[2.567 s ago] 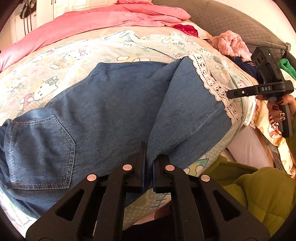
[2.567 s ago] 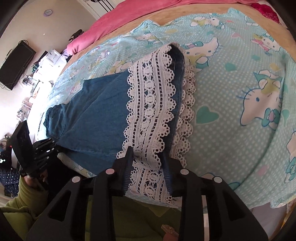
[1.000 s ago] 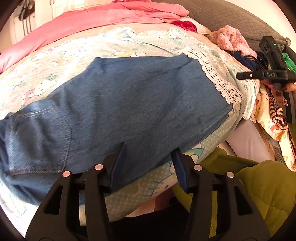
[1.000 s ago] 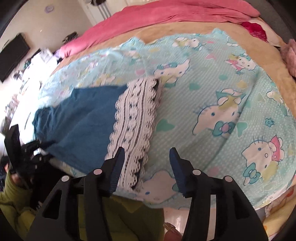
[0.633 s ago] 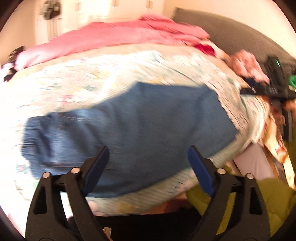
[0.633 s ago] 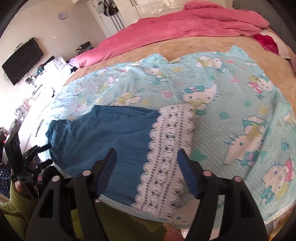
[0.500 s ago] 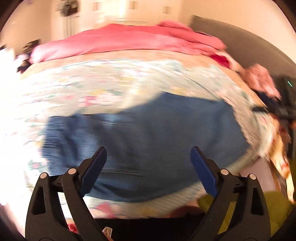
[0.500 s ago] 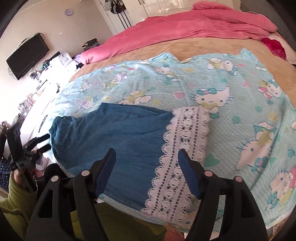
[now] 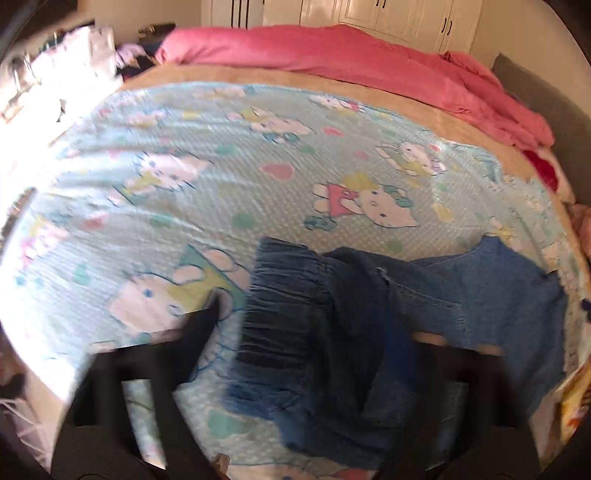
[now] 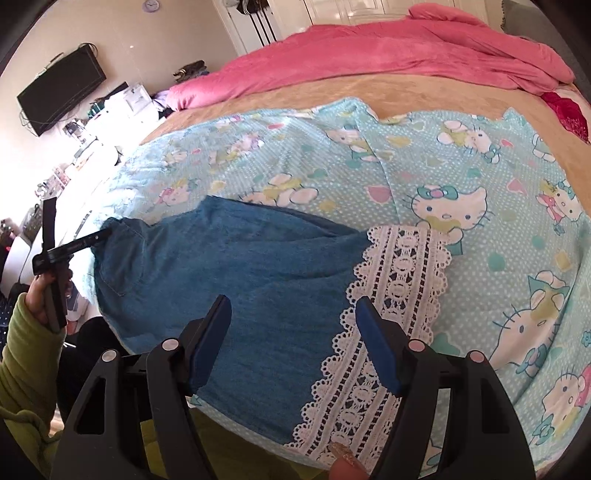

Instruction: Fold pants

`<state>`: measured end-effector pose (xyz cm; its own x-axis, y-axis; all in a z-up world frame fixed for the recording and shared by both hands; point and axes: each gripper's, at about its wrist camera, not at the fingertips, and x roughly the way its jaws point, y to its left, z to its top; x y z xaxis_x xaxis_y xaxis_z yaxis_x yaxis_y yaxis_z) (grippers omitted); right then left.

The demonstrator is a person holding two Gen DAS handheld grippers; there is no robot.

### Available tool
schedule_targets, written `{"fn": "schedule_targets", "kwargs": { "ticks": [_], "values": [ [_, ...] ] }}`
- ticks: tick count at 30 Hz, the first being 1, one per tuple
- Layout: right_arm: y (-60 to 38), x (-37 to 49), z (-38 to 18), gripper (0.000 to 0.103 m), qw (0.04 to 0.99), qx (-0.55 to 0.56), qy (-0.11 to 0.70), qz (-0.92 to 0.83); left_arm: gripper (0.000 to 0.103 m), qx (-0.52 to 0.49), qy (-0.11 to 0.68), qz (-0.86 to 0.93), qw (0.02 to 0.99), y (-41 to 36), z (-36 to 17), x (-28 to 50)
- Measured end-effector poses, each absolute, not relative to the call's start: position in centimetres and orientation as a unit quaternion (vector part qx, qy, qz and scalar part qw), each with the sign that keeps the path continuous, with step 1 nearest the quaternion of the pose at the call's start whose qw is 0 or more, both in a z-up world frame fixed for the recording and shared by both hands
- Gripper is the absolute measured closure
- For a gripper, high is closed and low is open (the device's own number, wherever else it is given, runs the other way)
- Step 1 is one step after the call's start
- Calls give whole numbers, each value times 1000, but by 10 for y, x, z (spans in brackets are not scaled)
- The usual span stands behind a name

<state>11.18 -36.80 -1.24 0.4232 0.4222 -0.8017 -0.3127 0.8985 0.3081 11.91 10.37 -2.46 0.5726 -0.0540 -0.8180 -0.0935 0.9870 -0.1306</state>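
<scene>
At bed edge, left hand-held gripper (image 9: 306,325) blurred, closing, pants (image 10: 236,273) waistband between; right hand-held gripper (image 10: 293,332) wide

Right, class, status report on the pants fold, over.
Left tool just closing, waistband between its fingers, unpinched. Right tool just opened, empty, over pants near lace hem. Nothing in the way.

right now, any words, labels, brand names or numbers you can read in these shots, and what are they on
No text can be read in either view.
bedsheet: cartoon cat prints only, no lettering.
wall clock: too small to read.
left gripper: no marking legible from the right wrist view.
pants: no label visible.
</scene>
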Motion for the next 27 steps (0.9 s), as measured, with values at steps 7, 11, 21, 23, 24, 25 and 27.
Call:
{"fn": "schedule_targets", "kwargs": {
  "ticks": [7, 11, 21, 23, 24, 25, 27],
  "values": [
    [-360, 113, -49, 34, 813, 34, 545, 202, 79, -99, 428, 41, 898, 128, -17, 110],
    [-362, 109, -60, 34, 813, 37, 547, 198, 75, -80, 455, 50, 885, 126, -44, 110],
    [-412, 124, -12, 34, 870, 63, 460, 166, 44, -65, 395, 1, 916, 86, 48, 103],
    [-421, 133, -17, 34, 868, 74, 466, 156, 41, -51, 398, -39, 915, 58, 52, 119],
    [-423, 136, -19, 34, 865, 79, 471, 153, 41, -47, 403, -61, 912, 43, 50, 128],
    [-426, 142, -25, 34, 861, 84, 479, 149, 41, -45, 411, -83, 907, 28, 45, 137],
    [-431, 152, -33, 34, 855, 97, 488, 147, 41, -42, 440, -133, 887, -4, 29, 159]
  ]
}}
